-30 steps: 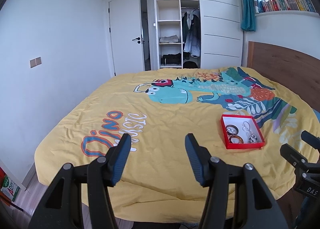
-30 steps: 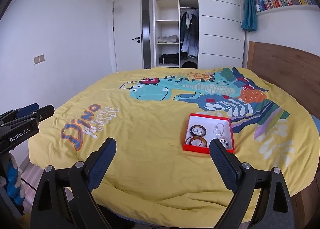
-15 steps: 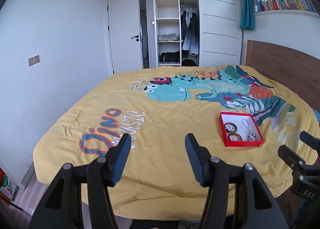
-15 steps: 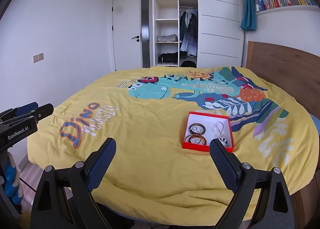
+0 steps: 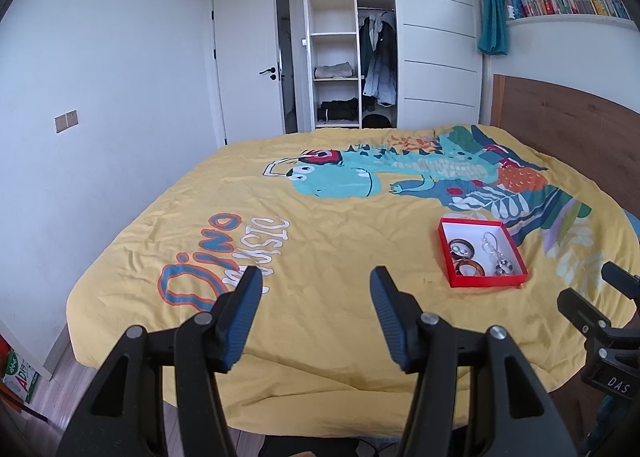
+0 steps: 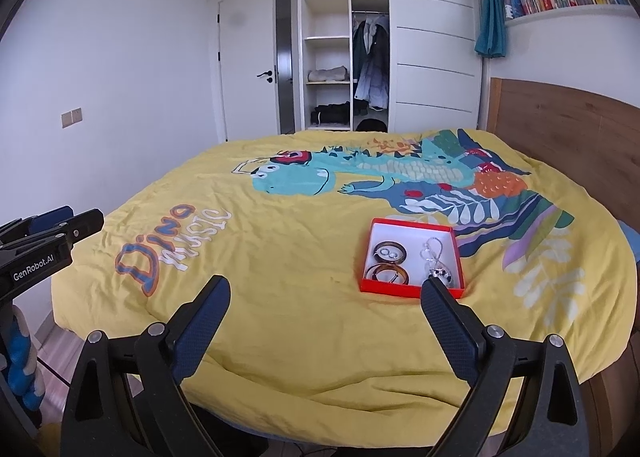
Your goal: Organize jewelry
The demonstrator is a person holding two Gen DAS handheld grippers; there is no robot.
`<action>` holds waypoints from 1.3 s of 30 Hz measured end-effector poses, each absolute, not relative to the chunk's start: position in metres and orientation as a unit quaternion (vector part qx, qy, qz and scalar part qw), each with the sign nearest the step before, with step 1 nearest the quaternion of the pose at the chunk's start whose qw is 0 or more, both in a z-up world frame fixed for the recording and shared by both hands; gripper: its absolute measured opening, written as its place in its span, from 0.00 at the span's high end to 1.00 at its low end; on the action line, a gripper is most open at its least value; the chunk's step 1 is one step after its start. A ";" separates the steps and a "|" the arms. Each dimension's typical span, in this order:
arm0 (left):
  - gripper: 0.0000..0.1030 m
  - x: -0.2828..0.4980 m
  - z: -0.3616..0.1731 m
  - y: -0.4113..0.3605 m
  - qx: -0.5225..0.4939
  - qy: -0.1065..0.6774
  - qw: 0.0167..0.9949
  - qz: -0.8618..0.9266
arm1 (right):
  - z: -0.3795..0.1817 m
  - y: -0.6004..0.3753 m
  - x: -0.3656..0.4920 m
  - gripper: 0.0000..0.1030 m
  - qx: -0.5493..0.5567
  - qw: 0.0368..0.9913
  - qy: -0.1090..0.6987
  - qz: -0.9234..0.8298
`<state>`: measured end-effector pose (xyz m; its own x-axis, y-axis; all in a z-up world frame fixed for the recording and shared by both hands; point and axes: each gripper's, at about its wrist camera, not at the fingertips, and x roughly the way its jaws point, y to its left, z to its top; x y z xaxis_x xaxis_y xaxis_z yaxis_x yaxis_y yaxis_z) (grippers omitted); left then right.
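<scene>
While the shallow red cardboard tray [image 6: 412, 289] of brown bangles [image 6: 387, 272] and a silver chain [image 6: 432, 253] lay on the yellow dinosaur-print duvet [image 6: 280, 257], the left gripper [image 5: 316, 289] and right gripper [image 6: 326, 297] hovered short of it, both spread wide, empty.

left gripper [image 5: 316, 283]: black frame, silver screws | fingers [image 5: 240, 315]: blue ribbed pads

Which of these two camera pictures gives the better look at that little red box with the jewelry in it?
The right wrist view: the red box sits nearer the middle, its bangles and silver chain clear. In the left wrist view it lies off to the right, skewed.
</scene>
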<state>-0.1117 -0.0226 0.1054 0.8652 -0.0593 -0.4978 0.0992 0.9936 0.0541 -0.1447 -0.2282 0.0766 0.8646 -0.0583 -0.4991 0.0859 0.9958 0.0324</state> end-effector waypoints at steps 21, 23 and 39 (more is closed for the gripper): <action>0.48 -0.110 0.105 -0.026 0.041 0.257 0.964 -0.047 | 0.073 -0.232 -0.146 0.08 0.028 0.964 0.261 -0.041; 0.48 -0.110 0.105 -0.026 0.041 0.257 0.964 -0.047 | 0.072 -0.232 -0.146 0.08 0.029 0.964 0.262 -0.041; 0.48 -0.112 0.098 -0.031 0.045 0.261 0.963 -0.048 | 0.066 -0.236 -0.148 0.08 0.028 0.963 0.266 -0.041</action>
